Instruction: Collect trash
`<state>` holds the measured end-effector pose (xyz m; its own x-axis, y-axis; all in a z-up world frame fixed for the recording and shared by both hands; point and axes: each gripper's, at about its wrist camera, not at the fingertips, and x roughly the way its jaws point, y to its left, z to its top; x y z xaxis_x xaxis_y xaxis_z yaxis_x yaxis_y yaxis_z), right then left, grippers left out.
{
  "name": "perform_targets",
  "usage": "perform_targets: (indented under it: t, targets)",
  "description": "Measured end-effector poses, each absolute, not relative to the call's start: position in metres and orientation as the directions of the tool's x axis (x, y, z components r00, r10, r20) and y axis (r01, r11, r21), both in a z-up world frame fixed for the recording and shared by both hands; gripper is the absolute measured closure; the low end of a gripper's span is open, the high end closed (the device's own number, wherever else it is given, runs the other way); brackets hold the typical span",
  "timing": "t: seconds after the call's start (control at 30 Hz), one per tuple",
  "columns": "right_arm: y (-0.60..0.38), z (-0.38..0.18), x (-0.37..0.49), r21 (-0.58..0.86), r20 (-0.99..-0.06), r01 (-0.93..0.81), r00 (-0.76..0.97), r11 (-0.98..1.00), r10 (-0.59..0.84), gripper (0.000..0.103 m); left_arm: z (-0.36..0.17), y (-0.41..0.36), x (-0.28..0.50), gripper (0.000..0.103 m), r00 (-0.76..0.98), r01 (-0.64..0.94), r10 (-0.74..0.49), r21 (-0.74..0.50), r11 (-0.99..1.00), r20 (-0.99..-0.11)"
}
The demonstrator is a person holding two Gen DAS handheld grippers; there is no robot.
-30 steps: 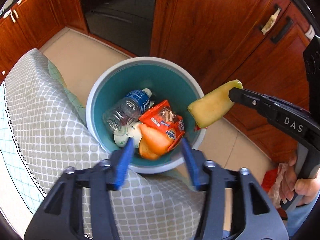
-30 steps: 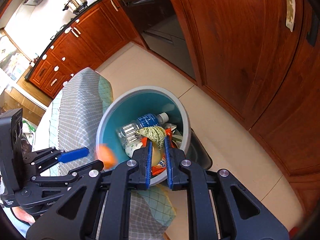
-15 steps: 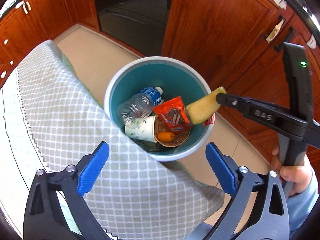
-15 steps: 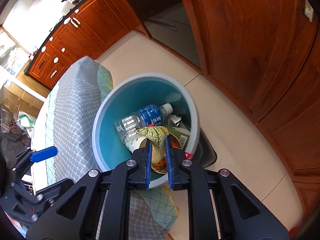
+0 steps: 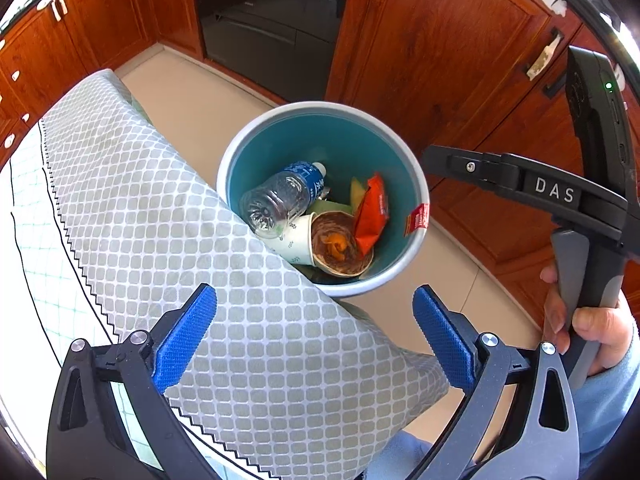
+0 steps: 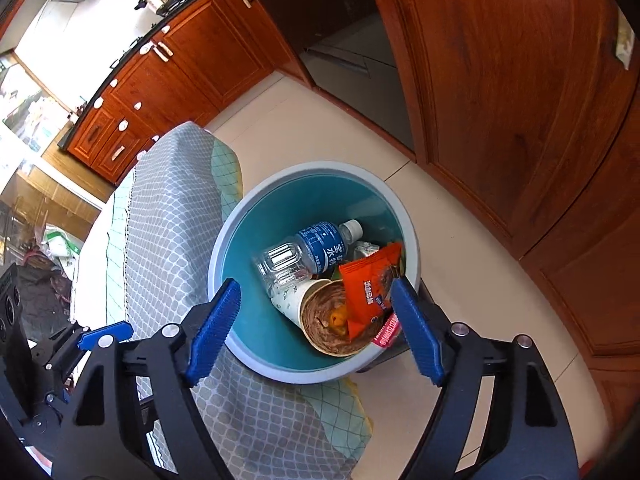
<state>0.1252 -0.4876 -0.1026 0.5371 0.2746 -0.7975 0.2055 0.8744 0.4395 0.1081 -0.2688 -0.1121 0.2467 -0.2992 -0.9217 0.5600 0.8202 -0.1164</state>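
Now both tongs are spread and hold nothing: the right tongs (image 6: 316,328) hang directly above the bin (image 6: 240,240), the left tongs (image 5: 316,340) nearer the person over the cloth-covered bench (image 5: 160,220). Trash lies below: bottle (image 6: 308,256), its long axis slanting cap-up toward the cabinets, paper cup (image 6: 320,316), orange wrapper (image 6: 368,288).

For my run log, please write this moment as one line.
left gripper: open, empty | right gripper: open, empty, above bin | round teal plastic bin: holds clear plastic bottle, paper cup, orange snack wrapper
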Motion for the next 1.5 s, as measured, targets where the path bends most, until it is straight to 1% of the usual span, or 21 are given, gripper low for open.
perform_targets:
  t: [0.3,0.33,0.4,0.63,0.83,0.9,1.1,1.3,1.5]
  targets:
    - [-0.483,-0.094,0.115,0.445,-0.797,0.217,0.538,0.869,0.274,0.026,-0.095,-0.252,0.087,0.004,0.277,0.559,-0.298,-0.099,0.823,-0.914]
    - [-0.481,-0.092,0.114,0.443,-0.798,0.215,0.536,0.87,0.274,0.025,-0.092,-0.25,0.085,0.004,0.28,0.557,-0.299,-0.099,0.824,-0.912]
    - [-0.476,-0.088,0.111,0.437,-0.799,0.21,0.538,0.875,0.27,0.018,-0.087,-0.246,0.081,0.004,0.29,0.555,-0.303,-0.098,0.826,-0.908]
    - [-0.462,-0.067,0.097,0.412,-0.795,0.182,0.551,0.893,0.254,0.017,-0.067,-0.228,0.065,0.004,0.329,0.548,-0.322,-0.098,0.831,-0.887]
    - [-0.447,-0.049,0.083,0.386,-0.793,0.157,0.559,0.909,0.241,0.007,-0.05,-0.21,0.052,0.004,0.403,0.515,-0.305,-0.061,0.855,-0.863]
    - [-0.441,-0.042,0.078,0.374,-0.795,0.147,0.559,0.916,0.235,0.007,-0.045,-0.202,0.047,0.004,0.419,0.495,-0.295,-0.056,0.867,-0.859]
    - [-0.423,-0.019,0.059,0.299,-0.799,0.102,0.57,0.949,0.191,0.007,-0.035,-0.179,0.039,0.004,0.441,0.438,-0.286,-0.075,0.896,-0.851]
    - [-0.407,0.005,0.036,0.172,-0.801,0.091,0.593,0.981,0.086,0.007,-0.025,-0.154,0.024,0.004,0.466,0.384,-0.279,-0.092,0.919,-0.839]
    - [-0.402,0.017,0.02,0.119,-0.795,0.085,0.605,0.989,0.044,0.007,-0.014,-0.146,0.011,0.004,0.497,0.365,-0.271,-0.085,0.927,-0.824]
